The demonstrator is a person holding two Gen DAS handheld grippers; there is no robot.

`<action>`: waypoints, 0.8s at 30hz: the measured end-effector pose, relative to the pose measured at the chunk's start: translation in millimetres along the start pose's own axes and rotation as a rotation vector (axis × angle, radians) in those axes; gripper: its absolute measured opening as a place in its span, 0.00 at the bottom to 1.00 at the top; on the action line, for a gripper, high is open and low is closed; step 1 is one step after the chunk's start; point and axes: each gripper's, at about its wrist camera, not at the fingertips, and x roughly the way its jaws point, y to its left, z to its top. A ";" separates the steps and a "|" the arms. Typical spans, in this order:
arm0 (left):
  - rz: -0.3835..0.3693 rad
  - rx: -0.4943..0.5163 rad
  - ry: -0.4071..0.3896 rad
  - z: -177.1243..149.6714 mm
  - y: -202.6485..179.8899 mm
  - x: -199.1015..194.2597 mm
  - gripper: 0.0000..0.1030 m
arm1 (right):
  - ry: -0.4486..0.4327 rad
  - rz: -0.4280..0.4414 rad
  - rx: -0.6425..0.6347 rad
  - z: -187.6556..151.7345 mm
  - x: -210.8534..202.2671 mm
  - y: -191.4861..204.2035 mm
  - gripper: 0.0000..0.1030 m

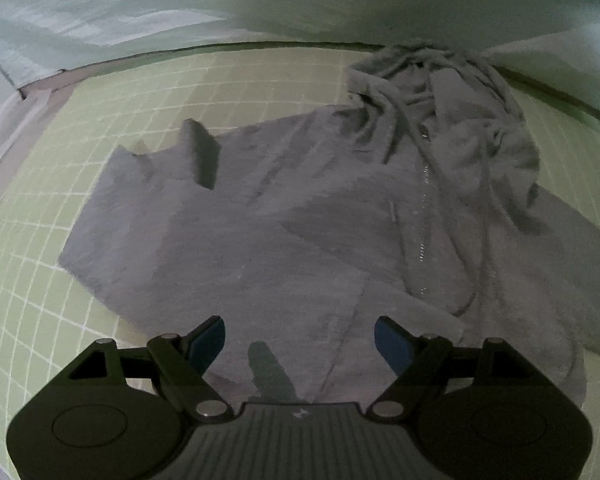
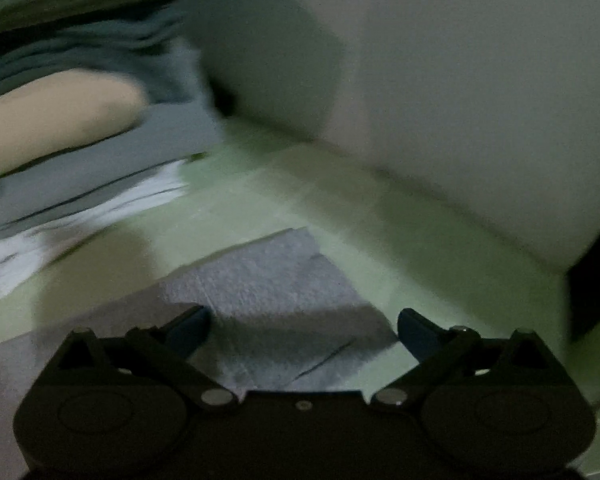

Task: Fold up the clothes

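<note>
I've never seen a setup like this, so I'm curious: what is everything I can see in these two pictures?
Hoodie: one, grey, zip-front, spread on the mat, hood bunched at the far end.
Grid mat: one, pale green with white lines, under the hoodie.
Cloth stack: count unclear, grey, white and tan, blurred, left of the right wrist view.
Wall: pale, behind the mat.
Left tool: one, black with blue pads, open, above the hoodie's near edge.
Right tool: one, black with blue pads, open, over a hoodie corner.

No text, label, brand or number can be read anywhere; both views are dim and partly blurred.
</note>
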 end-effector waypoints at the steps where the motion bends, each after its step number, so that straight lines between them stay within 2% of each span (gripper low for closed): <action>1: 0.000 -0.010 -0.001 -0.5 3.4 -0.4 0.80 | 0.000 0.001 -0.002 -0.8 -4.1 2.3 0.98; 5: -0.007 -0.066 -0.006 -2.1 17.4 -0.7 0.80 | 0.000 0.005 -0.012 -3.8 -20.7 11.6 0.98; 8: -0.021 -0.110 -0.012 -2.7 27.3 -1.5 0.80 | 0.000 0.007 -0.020 -6.0 -33.1 18.5 0.92; 9: -0.023 -0.117 -0.018 -3.2 29.7 -2.4 0.81 | 0.000 0.008 -0.022 -6.8 -37.2 20.8 0.90; 15: -0.007 -0.118 -0.050 -9.8 44.4 -5.9 0.85 | 0.000 0.014 -0.037 -11.3 -62.0 34.7 0.91; 17: -0.004 -0.116 -0.048 -13.9 52.3 -5.5 0.86 | 0.010 0.080 -0.031 -23.3 -84.6 53.5 0.91; 24: -0.010 -0.079 -0.010 -25.8 83.4 7.6 0.87 | 0.098 0.419 -0.071 -80.0 -176.3 150.7 0.91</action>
